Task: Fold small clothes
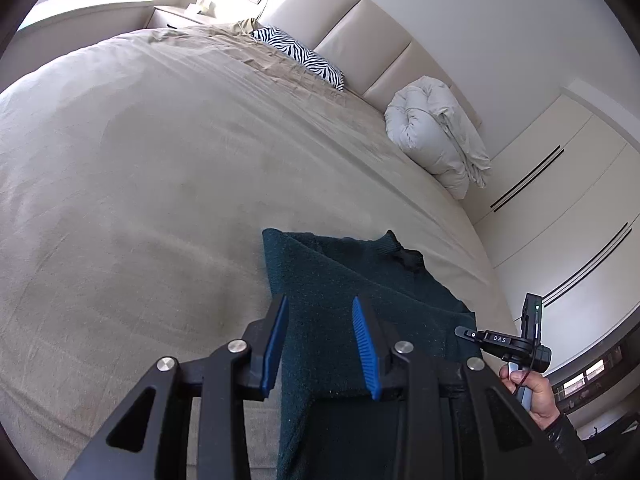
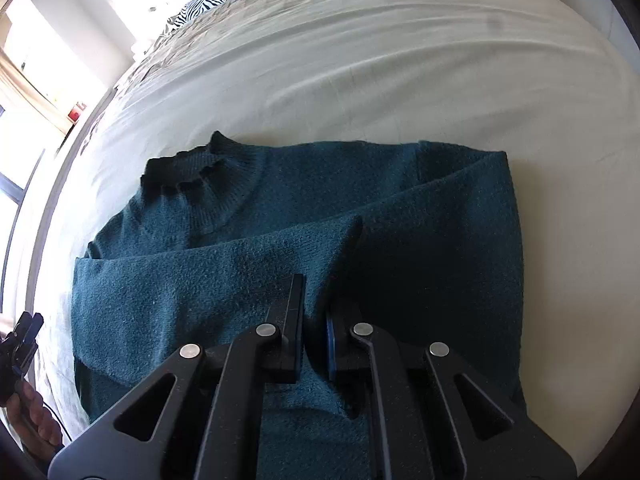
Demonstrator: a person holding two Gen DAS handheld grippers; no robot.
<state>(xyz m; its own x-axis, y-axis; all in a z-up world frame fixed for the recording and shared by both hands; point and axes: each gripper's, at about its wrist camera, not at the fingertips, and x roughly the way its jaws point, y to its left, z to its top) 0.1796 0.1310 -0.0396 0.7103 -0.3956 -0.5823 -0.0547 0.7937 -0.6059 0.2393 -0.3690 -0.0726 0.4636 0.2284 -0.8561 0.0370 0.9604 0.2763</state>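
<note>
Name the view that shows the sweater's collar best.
The right wrist view: the sweater lies spread across the bed with its ribbed collar in plain sight at upper left. The left wrist view shows the collar only as a small dark edge at the far end, seen obliquely.

One text can be read: the white letters "DAS" on a small black part of the right hand-held gripper (image 1: 466,334), seen at the lower right of the left wrist view, above the hand (image 1: 534,394) that holds it. The right wrist view shows no readable text, label, number or sign.
</note>
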